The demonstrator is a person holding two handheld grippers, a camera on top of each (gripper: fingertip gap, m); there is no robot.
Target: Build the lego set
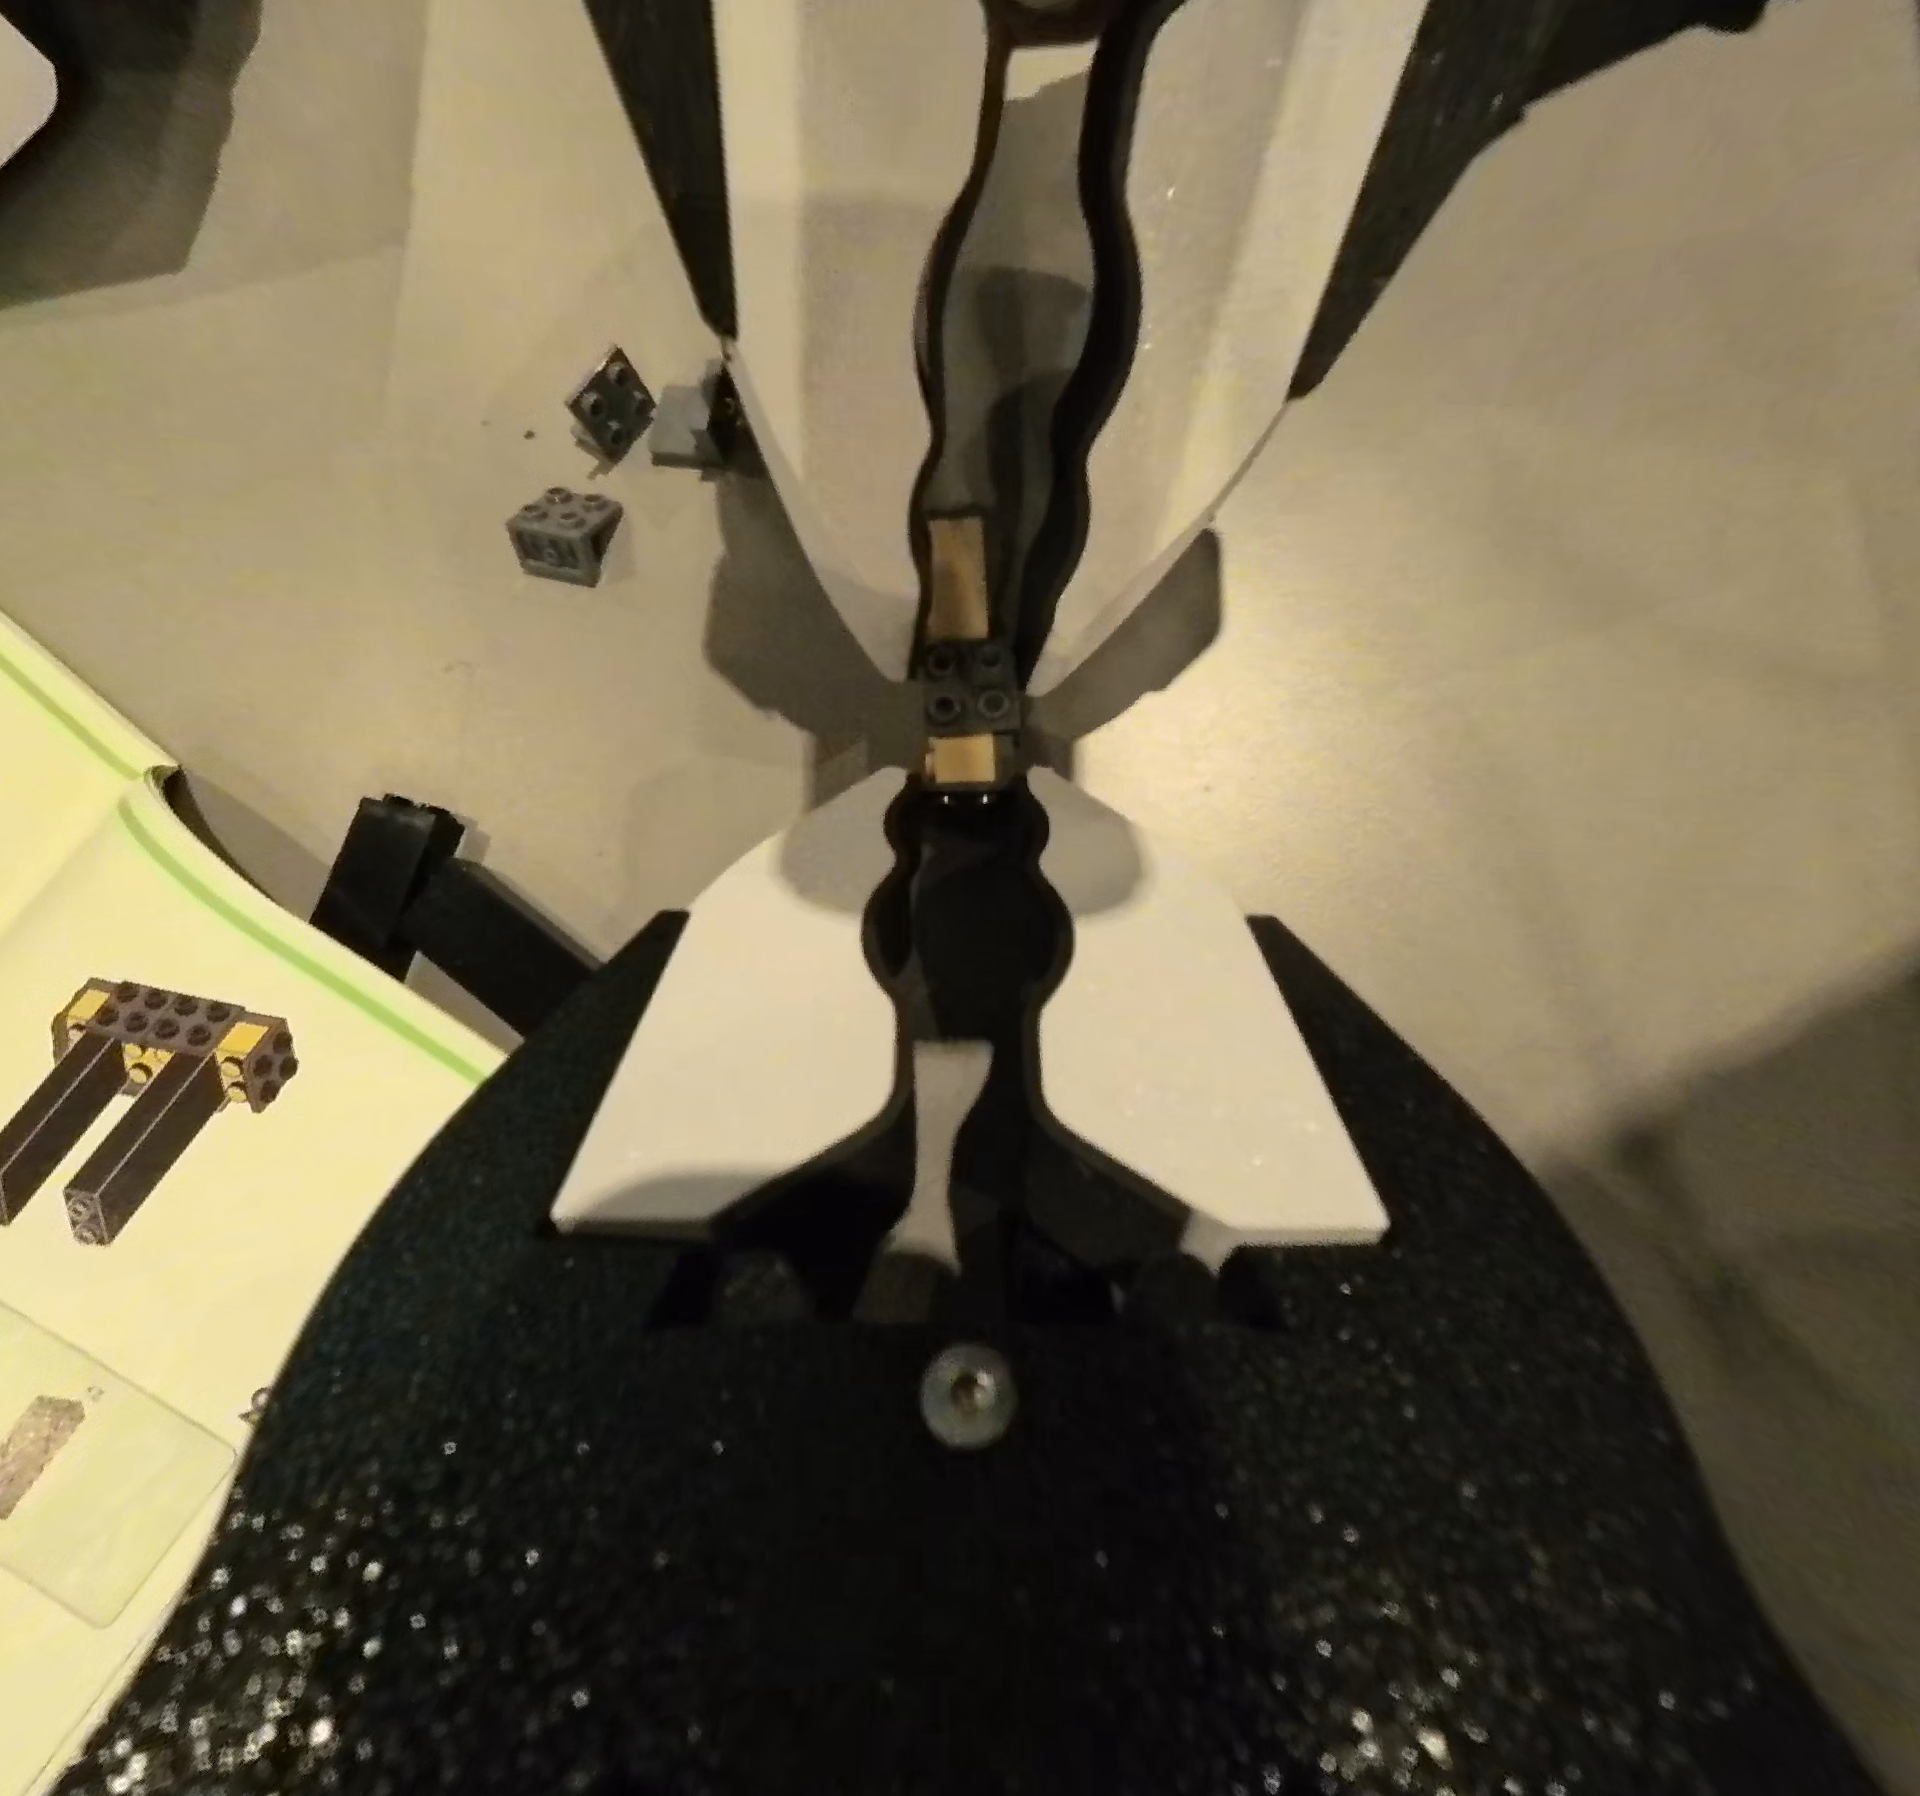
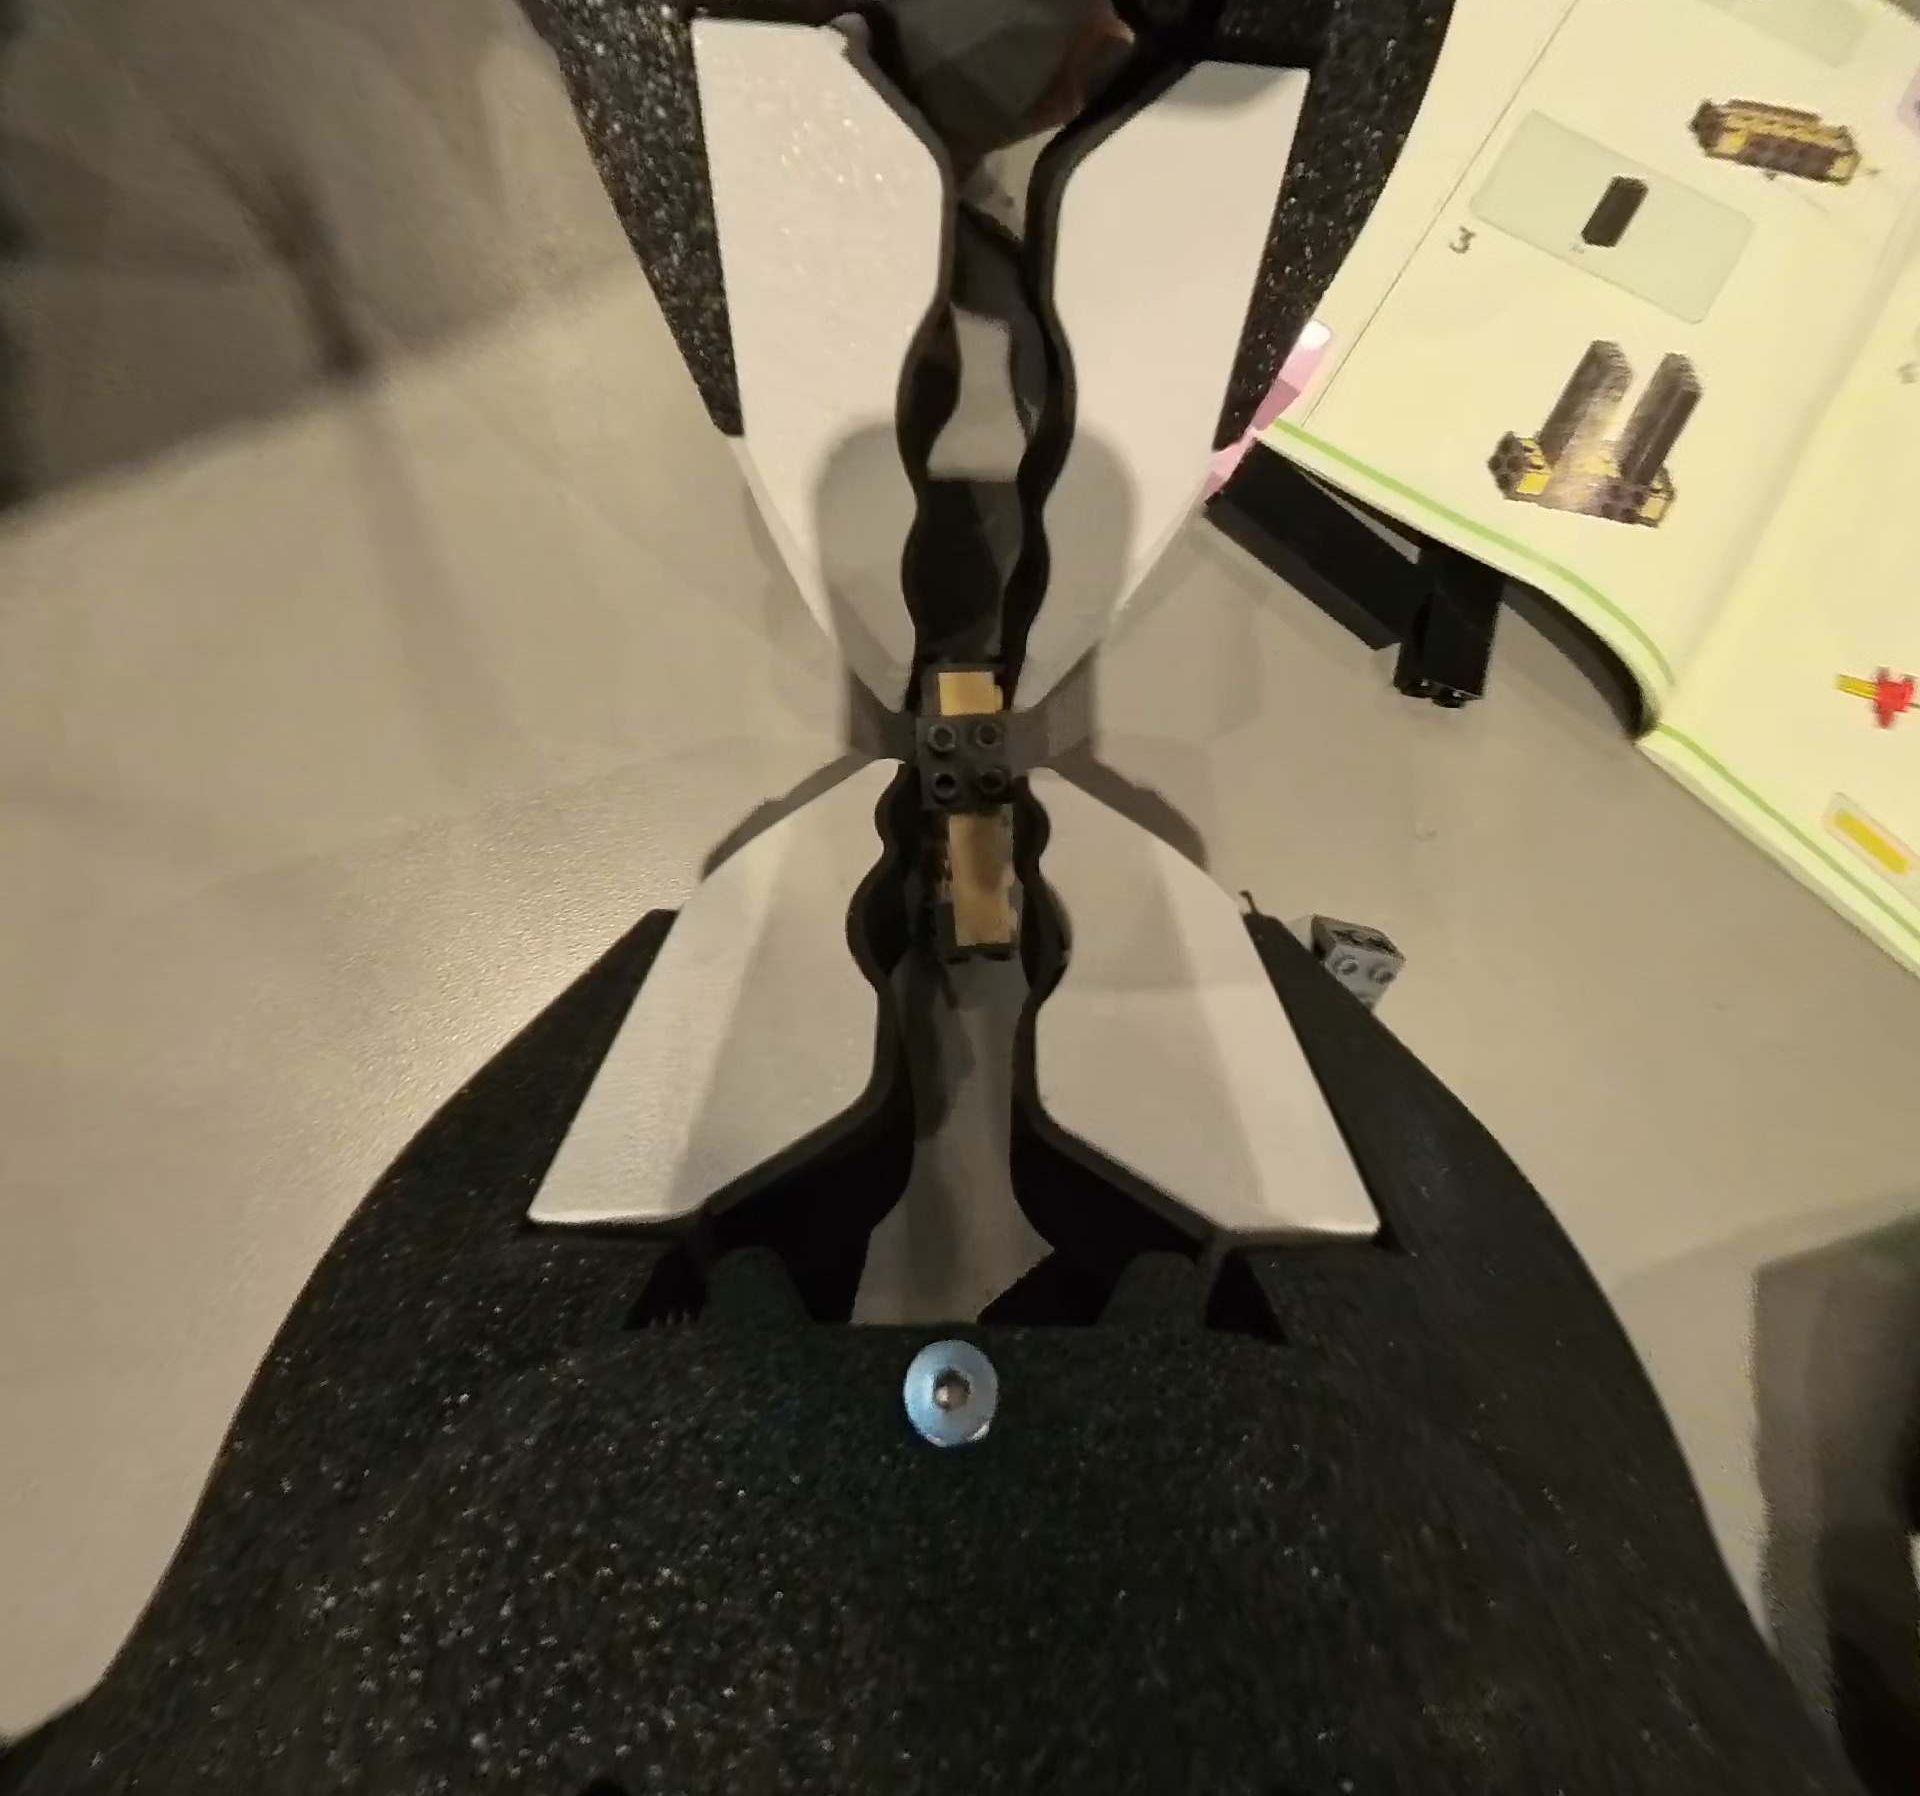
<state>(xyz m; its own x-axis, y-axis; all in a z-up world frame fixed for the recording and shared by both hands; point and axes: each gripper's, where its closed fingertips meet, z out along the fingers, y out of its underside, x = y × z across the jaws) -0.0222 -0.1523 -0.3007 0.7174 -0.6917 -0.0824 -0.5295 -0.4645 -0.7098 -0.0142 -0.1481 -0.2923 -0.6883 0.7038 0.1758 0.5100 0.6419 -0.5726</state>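
A small lego assembly, a dark studded plate with tan bricks at both ends, hangs above the table between my two grippers, which face each other. My left gripper comes from the bottom of the left wrist view and is shut on the near tan end. My right gripper comes from the top and is shut on the far tan end. In the right wrist view the right gripper clamps a tan brick, the studded plate sits in the middle, and the left gripper holds the other end.
Loose grey bricks lie on the beige table left of the grippers. Long black bricks lie by the open instruction booklet. The right wrist view shows the booklet, the black bricks and a grey brick. My left and right fingertips are right by each other.
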